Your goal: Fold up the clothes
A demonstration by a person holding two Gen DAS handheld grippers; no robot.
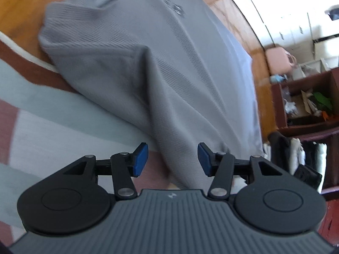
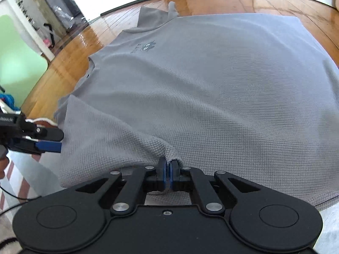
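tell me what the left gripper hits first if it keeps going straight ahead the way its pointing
Most likely the grey shirt: the open left gripper points straight at its raised fold, with nothing between, though depth is unclear.

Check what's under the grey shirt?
The grey shirt lies on the wooden floor; its near edge overlaps a striped rug. The right gripper pinches the hem. Anything beneath its middle is hidden.

Both wrist views look closely, somewhat blurred, across the grey shirt.

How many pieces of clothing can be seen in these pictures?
1: a grey shirt spread over the wooden floor, its near edge pinched by the right gripper. Others may lie out of view.
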